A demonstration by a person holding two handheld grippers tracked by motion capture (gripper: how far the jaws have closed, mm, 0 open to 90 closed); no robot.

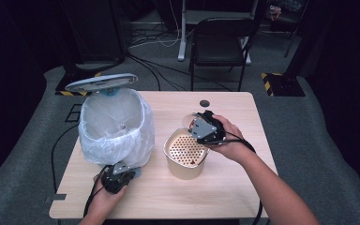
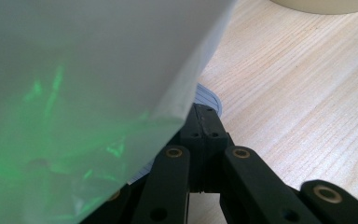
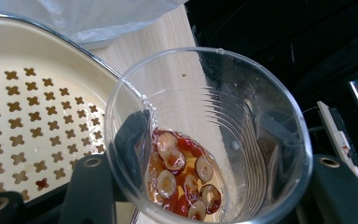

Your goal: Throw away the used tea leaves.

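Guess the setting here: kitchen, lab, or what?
Probably a lab or recording room, not a kitchen: a small light wooden table on grey carpet, a black folding chair behind it, loose cables on the floor, and dark surroundings.

Bare desk (image 1: pixel 243 178) along the near edge and at the near right corner; open passage there. Far right desk also bare, apart from a small dark disc (image 1: pixel 205 103). Left half blocked by tall bag-lined bin (image 1: pixel 115 126), raised lid (image 1: pixel 101 82) overhanging its far side. Centre occupied by perforated beige container (image 1: pixel 185 157); narrow gap only between bin and container. Chair (image 1: pixel 220 44) standing beyond the far edge.
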